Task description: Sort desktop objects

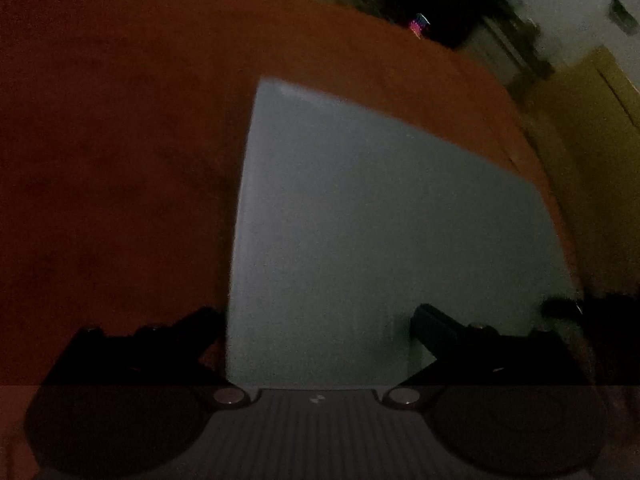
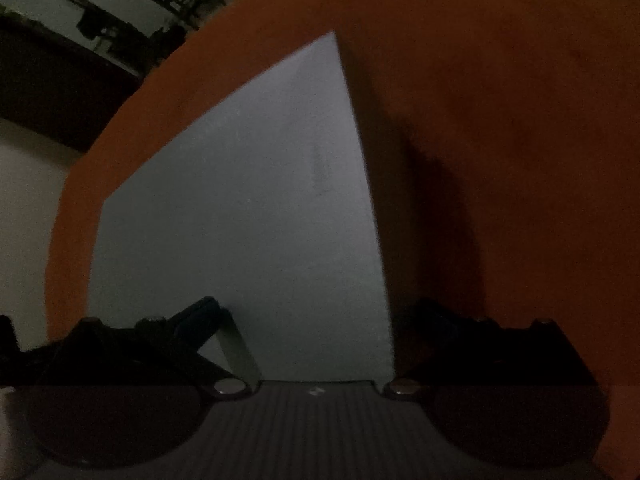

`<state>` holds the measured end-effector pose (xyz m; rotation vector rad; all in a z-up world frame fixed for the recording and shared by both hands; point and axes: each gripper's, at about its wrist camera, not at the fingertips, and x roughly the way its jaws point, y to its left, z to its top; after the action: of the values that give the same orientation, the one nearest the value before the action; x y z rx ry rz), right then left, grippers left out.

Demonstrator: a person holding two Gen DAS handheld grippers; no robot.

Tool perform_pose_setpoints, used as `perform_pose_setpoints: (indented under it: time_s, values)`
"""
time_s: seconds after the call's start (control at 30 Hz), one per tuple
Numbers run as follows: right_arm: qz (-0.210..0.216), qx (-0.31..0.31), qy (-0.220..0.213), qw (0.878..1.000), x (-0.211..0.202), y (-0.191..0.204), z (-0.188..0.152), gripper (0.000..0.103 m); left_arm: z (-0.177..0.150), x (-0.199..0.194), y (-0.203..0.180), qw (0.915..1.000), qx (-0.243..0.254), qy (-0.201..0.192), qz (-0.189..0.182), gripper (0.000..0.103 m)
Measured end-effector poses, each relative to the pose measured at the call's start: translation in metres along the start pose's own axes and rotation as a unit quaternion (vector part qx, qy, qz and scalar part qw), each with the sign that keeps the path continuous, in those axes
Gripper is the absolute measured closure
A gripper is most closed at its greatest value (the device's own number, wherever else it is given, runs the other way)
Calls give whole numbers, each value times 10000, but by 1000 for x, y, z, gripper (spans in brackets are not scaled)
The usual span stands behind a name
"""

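Both pictures are very dark. The big thing in each one is a flat grey sheet [image 1: 380, 220] lying on an orange-brown table top [image 1: 120, 160]. It looks like paper or a thin board, but the dim light does not let me say which.

In the left wrist view, the left gripper [image 1: 320, 320] sits low at the near edge of the grey sheet. Its two dark fingers are wide apart and hold nothing. One finger [image 1: 192, 332] is just off the sheet's left edge, over the table top. The other finger [image 1: 440, 328] is over the sheet. Past the far right corner of the sheet, beyond the table edge, there is a yellowish door or cupboard [image 1: 592, 128]. Some dark, blurry things stand far behind the sheet, too fuzzy to name.

In the right wrist view, the right gripper [image 2: 316, 320] is also low at the near edge of the grey sheet [image 2: 248, 208]. Its fingers are wide apart too, with nothing between them. One finger [image 2: 196, 320] is over the sheet. The other finger [image 2: 436, 320] is just off the sheet's right edge, over the table top [image 2: 520, 120], in deep shadow. A dark shadow runs along that right edge of the sheet.
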<state>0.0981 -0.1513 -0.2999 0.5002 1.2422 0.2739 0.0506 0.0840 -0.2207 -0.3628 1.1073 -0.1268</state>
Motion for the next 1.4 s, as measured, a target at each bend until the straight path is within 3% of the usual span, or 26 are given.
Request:
perform_pose_setpoints:
  time_s: [0.27, 0.33, 0.43, 0.5, 0.6, 0.67, 0.77, 0.97, 1.23, 1.4]
  values:
    - [-340, -85, -454, 9984, 28, 26, 63, 0, 60, 45, -31, 9981, -25, -413, 458, 0]
    - [-354, -118, -451, 9983, 30, 31, 66, 0, 65, 42, -31, 9984, -65, -283, 490, 0]
    - [-75, -199, -248, 9995, -1, 3, 52, 0, 54, 21, -15, 9997, 111, 93, 198, 0]
    - [96, -247, -157, 9995, -10, -12, 36, 0, 28, 6, -5, 9994, 301, 160, 6, 0]
    - [169, -336, 39, 9993, -22, -24, 13, 0, -12, -8, 7, 9982, 93, 399, -428, 0]
    - [154, -375, 245, 9989, -29, -26, -2, 0, -29, -14, 8, 9981, 25, 334, -524, 0]
    - [-49, -446, -22, 9990, -34, -17, -15, 0, -36, -8, -3, 9984, 8, 158, -545, 0]
    - [-359, -395, -584, 9969, -22, 3, -17, 0, -8, 12, -3, 9978, -587, -252, -165, 0]
    - [-483, -455, -1043, 9923, -5, 15, -22, 0, 26, 41, -15, 9946, -568, -865, 36, 0]
    - [-549, -430, -1321, 9888, 6, 26, -16, 0, 49, 52, -19, 9931, -542, -1027, 188, 0]
